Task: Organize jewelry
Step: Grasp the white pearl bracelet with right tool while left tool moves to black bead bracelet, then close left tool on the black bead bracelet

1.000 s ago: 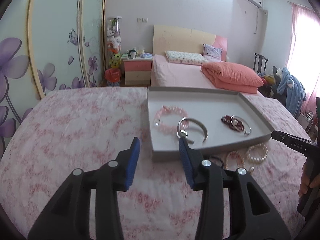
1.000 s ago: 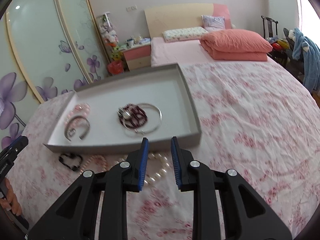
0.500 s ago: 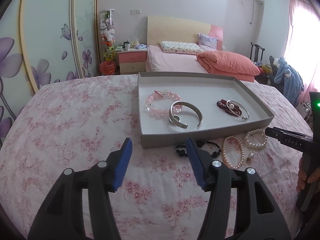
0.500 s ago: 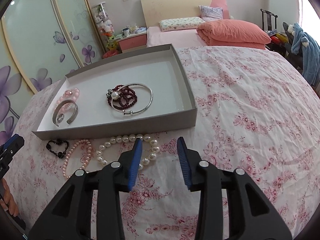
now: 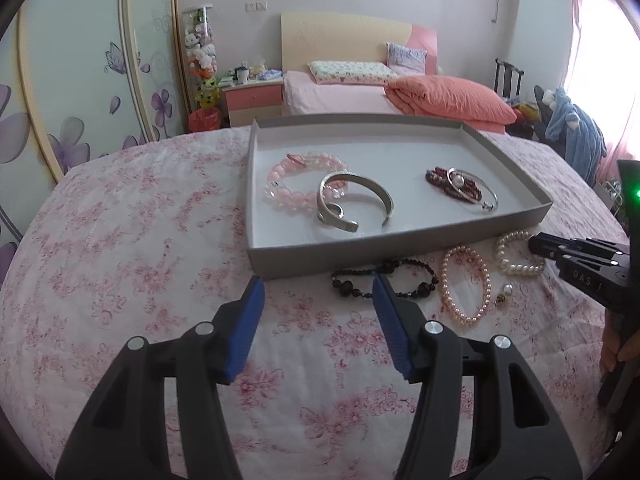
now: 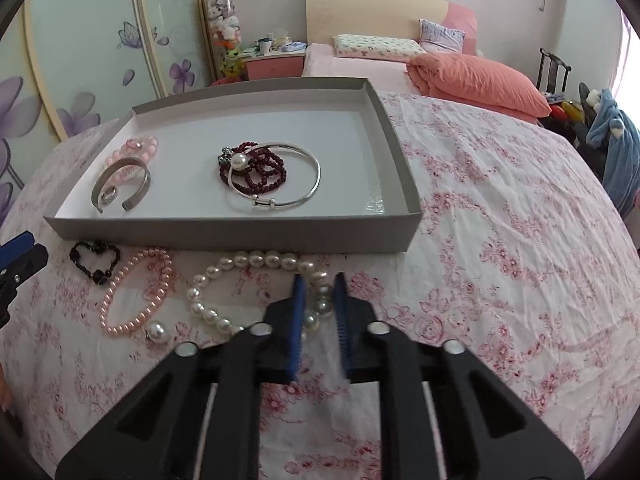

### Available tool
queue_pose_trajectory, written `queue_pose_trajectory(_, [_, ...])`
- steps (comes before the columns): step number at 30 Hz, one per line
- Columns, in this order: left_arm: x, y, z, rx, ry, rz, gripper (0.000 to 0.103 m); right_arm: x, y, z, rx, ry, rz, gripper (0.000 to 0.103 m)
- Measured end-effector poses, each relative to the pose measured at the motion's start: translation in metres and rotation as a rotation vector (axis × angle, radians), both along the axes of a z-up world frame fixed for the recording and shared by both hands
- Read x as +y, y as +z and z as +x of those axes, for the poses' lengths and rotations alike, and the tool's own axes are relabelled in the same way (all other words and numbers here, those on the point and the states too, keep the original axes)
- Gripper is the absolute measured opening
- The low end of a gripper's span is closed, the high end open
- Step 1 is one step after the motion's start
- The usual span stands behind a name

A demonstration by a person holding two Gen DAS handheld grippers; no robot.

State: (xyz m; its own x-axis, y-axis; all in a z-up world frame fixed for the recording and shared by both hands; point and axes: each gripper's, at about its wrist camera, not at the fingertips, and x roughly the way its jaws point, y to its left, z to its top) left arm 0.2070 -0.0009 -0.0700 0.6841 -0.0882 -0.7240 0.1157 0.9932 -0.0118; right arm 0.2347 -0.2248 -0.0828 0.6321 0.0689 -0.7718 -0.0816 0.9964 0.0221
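A grey tray (image 5: 360, 258) (image 6: 224, 236) on the floral bedspread holds a pink bead bracelet (image 5: 280, 196), a silver cuff (image 5: 384, 200), dark red beads (image 6: 264, 176) and a silver bangle (image 6: 316, 180). In front of the tray lie a black bead bracelet (image 5: 344, 282), a pink pearl bracelet (image 6: 164, 284), a white pearl bracelet (image 6: 256, 258) and a loose pearl (image 6: 156, 332). My right gripper (image 6: 319, 278) is down on the white pearl bracelet, its jaws closing tight on the beads of the strand's right side. My left gripper (image 5: 318, 280) hovers open just left of the black bracelet, nothing between its fingers.
The bedspread (image 6: 500, 240) stretches right of the tray. Behind stand a second bed with an orange quilt (image 5: 448, 100), a pink nightstand (image 5: 252, 100) and flowered wardrobe doors (image 5: 80, 80). A hand (image 5: 620, 348) holds the right gripper at the right edge.
Both grippers sank closer to the bedspread. The left jaws spread wider. The right jaws opened over the white pearls, then closed on the strand.
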Motion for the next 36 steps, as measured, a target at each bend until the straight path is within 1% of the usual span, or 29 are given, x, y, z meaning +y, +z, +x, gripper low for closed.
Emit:
queue_pose_trajectory(3, [-0.007,-0.005,0.006,0.029,-0.009,0.007,0.055,-0.012,0.000,0.000,0.002,-0.033,0.014,0.011])
queue_pose_trajectory(5, [-0.012,-0.008,0.009,0.044,-0.011,0.010,0.052,-0.015,0.000,-0.001,0.003,-0.038,0.027,0.011])
queue_pose_trajectory(7, [-0.018,-0.013,0.014,0.062,-0.013,0.010,0.046,-0.015,0.000,-0.001,0.003,-0.037,0.026,0.011])
queue_pose_trajectory(8, [-0.020,-0.015,0.018,0.071,-0.007,0.010,0.046,-0.015,0.000,0.000,0.003,-0.036,0.022,0.011])
queue_pose_trajectory(11, [-0.022,-0.021,0.027,0.098,0.012,0.004,0.036,-0.015,0.000,0.000,0.004,-0.036,0.029,0.011])
queue_pose_trajectory(12, [-0.022,-0.022,0.027,0.098,0.016,0.006,0.030,-0.015,0.000,0.000,0.004,-0.036,0.032,0.011])
queue_pose_trajectory(13, [-0.023,-0.022,0.027,0.098,0.024,0.030,0.024,-0.015,0.000,-0.001,0.004,-0.036,0.033,0.011])
queue_pose_trajectory(14, [-0.025,-0.022,0.027,0.094,0.023,0.048,0.022,-0.016,0.000,0.000,0.004,-0.035,0.034,0.011])
queue_pose_trajectory(16, [-0.022,-0.020,0.024,0.096,0.010,0.061,0.019,-0.016,0.000,0.000,0.004,-0.036,0.033,0.011])
queue_pose_trajectory(18, [-0.015,-0.020,0.019,0.094,0.011,0.082,0.019,-0.016,0.000,0.000,0.004,-0.036,0.033,0.011])
queue_pose_trajectory(20, [-0.004,-0.020,0.016,0.093,0.029,0.087,0.019,-0.016,0.000,0.000,0.006,-0.036,0.034,0.011])
queue_pose_trajectory(25, [0.017,-0.019,0.011,0.104,0.054,0.046,0.021,-0.016,0.000,0.000,0.006,-0.036,0.034,0.011])
queue_pose_trajectory(28, [0.018,-0.019,0.009,0.101,0.050,0.032,0.027,-0.017,0.000,0.000,0.006,-0.036,0.032,0.011])
queue_pose_trajectory(30, [0.016,-0.020,0.007,0.099,0.045,0.031,0.028,-0.017,0.000,0.001,0.006,-0.036,0.031,0.011])
queue_pose_trajectory(36, [0.010,-0.022,0.008,0.091,0.045,0.033,0.029,-0.017,0.000,0.001,0.007,-0.036,0.032,0.011])
